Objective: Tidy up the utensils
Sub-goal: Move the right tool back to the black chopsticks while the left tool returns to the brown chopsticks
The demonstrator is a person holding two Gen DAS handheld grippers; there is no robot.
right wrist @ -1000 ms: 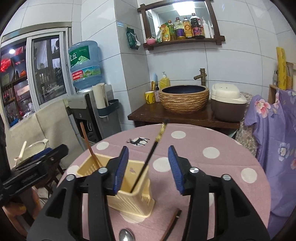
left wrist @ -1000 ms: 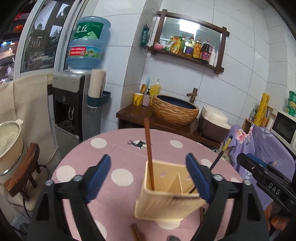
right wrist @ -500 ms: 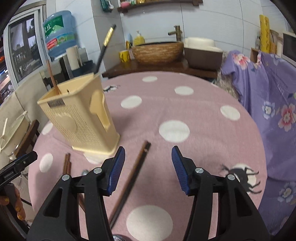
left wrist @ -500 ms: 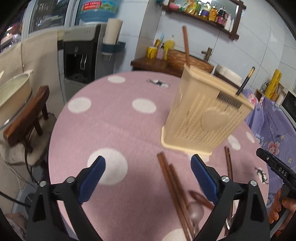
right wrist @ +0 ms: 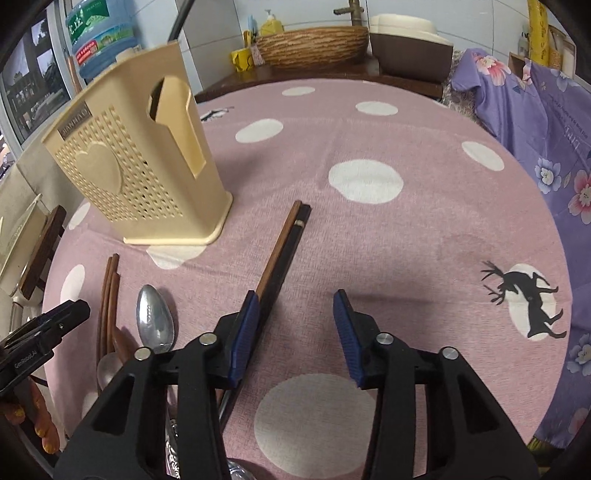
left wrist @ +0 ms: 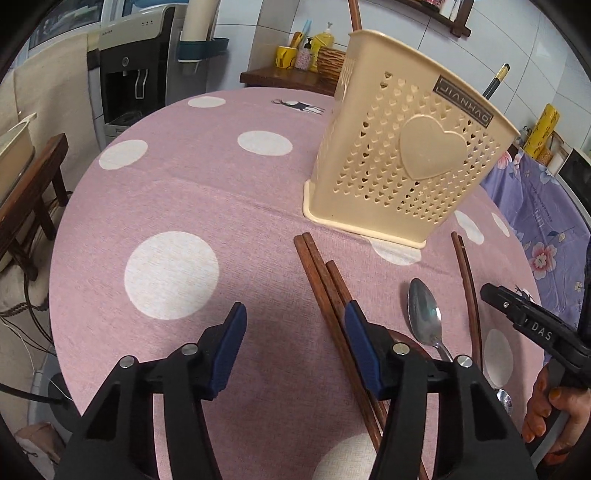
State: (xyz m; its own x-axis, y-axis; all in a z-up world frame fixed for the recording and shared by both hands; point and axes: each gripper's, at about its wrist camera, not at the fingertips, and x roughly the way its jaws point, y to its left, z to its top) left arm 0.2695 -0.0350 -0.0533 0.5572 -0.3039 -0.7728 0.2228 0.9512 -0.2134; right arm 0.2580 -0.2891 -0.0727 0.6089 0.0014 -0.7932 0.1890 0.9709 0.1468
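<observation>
A cream perforated utensil holder (left wrist: pixel 399 155) with a heart on its front stands on the pink dotted tablecloth; it also shows in the right wrist view (right wrist: pixel 136 170). A brown chopstick (left wrist: pixel 354 14) and a black one (left wrist: pixel 495 83) stand in it. Brown chopsticks (left wrist: pixel 325 291) lie in front of it, with a metal spoon (left wrist: pixel 424 314) to their right. My left gripper (left wrist: pixel 293 332) is open just above the cloth, its right finger over the chopsticks. My right gripper (right wrist: pixel 293 325) is open beside a brown and black chopstick pair (right wrist: pixel 282 251).
The round table (right wrist: pixel 369 240) drops off on all sides. A purple flowered cloth (right wrist: pixel 546 122) hangs at the right. A water dispenser (left wrist: pixel 144 70) and a wooden chair (left wrist: pixel 29 184) stand at the left. A counter with a woven basin (right wrist: pixel 314 44) is behind.
Both grippers have come down from above the holder to just over the tablecloth, near the loose chopsticks. Both stay open and empty.
</observation>
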